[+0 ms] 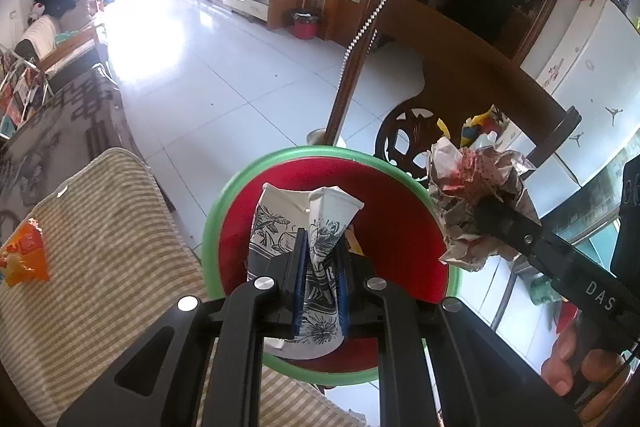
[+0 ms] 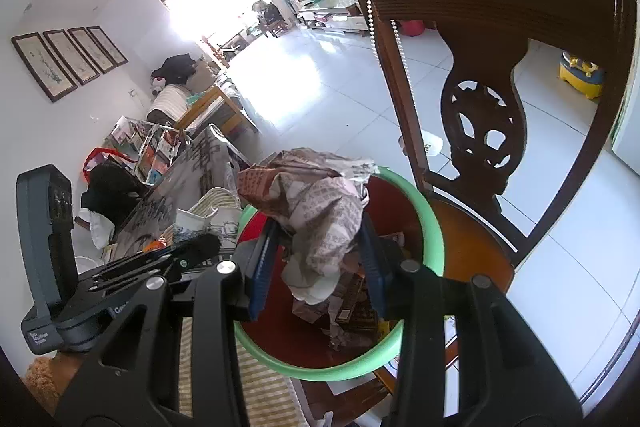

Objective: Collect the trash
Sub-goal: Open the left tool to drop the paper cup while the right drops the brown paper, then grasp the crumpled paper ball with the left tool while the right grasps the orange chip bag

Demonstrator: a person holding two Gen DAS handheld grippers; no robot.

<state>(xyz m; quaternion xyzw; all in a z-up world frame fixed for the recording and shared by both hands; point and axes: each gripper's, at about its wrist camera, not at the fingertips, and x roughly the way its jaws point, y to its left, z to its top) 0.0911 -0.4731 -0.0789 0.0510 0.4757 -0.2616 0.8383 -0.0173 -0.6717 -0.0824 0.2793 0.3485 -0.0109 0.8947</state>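
We are looking down on a striped tablecloth (image 1: pixel 100 251) to the left, with a carved wooden chair (image 2: pixel 484 131) standing to the right and beyond. Between them a red bin with a green rim (image 1: pixel 212 227) is sitting near us, on the chair seat as far as we can tell. Our left gripper (image 1: pixel 322 267) is hovering over the bin's mouth, its pads pinching a crushed printed paper cup (image 1: pixel 324 227). Our right gripper (image 2: pixel 316 267) is clamping a crumpled paper wad (image 2: pixel 320 211) above the bin's right rim, with more scraps lying in the bin beneath it. An orange snack wrapper (image 1: pixel 24 259) is lying on the cloth, well apart at far left.
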